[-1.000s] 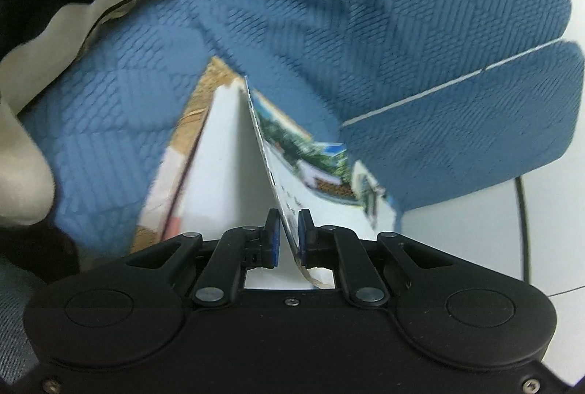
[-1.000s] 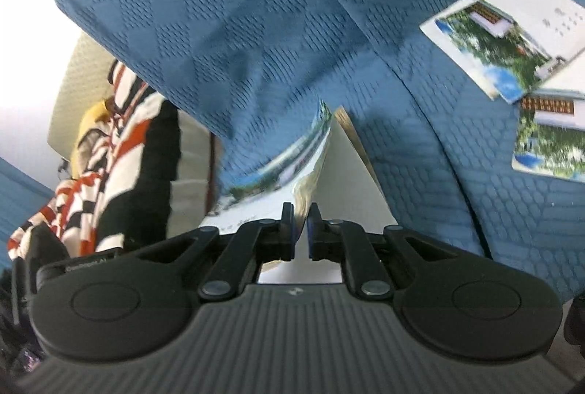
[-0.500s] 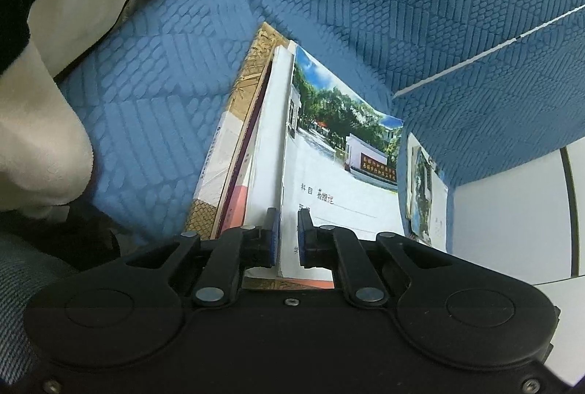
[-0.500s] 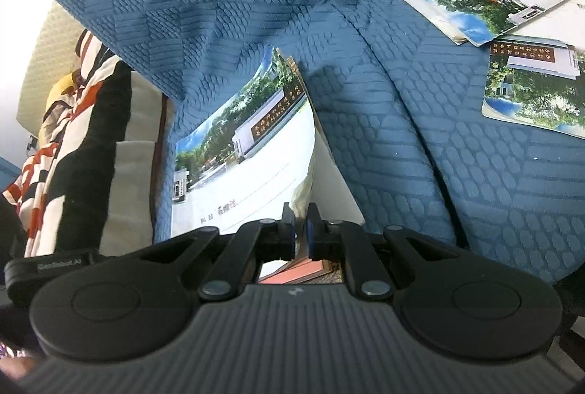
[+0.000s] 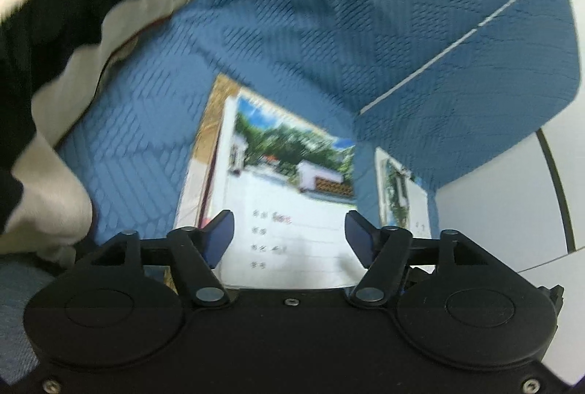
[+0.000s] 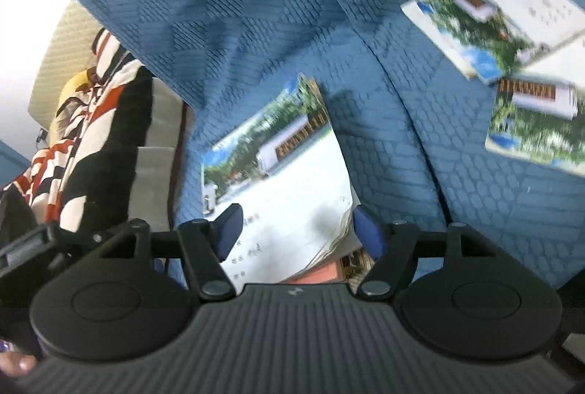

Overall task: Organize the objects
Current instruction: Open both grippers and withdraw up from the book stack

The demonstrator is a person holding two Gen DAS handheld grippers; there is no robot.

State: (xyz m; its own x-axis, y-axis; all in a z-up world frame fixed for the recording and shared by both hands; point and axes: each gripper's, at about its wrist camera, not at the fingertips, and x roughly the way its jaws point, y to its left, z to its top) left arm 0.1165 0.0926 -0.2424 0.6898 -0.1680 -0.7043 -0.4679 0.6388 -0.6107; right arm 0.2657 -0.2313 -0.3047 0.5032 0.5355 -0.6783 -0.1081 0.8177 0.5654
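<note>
While both frames are blurring, the left gripper (image 5: pixel 289 229) and right gripper (image 6: pixel 298 229) are opening wide, gripping nothing. The booklet stack (image 6: pixel 278 182) is lying below them, its lower layers hiding beneath the top booklet.

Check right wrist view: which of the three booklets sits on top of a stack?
The booklet just ahead of the right claw, whose jaws are opening. A pink book shows beneath its corner. The two booklets at upper right lie on the blue sofa, overlapping.

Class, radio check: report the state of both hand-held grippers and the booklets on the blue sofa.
Left hand-held gripper and right hand-held gripper: jaws opening, gripping nothing. Top booklet flat on stack. Two loose booklets on sofa. Nothing blocking.
</note>
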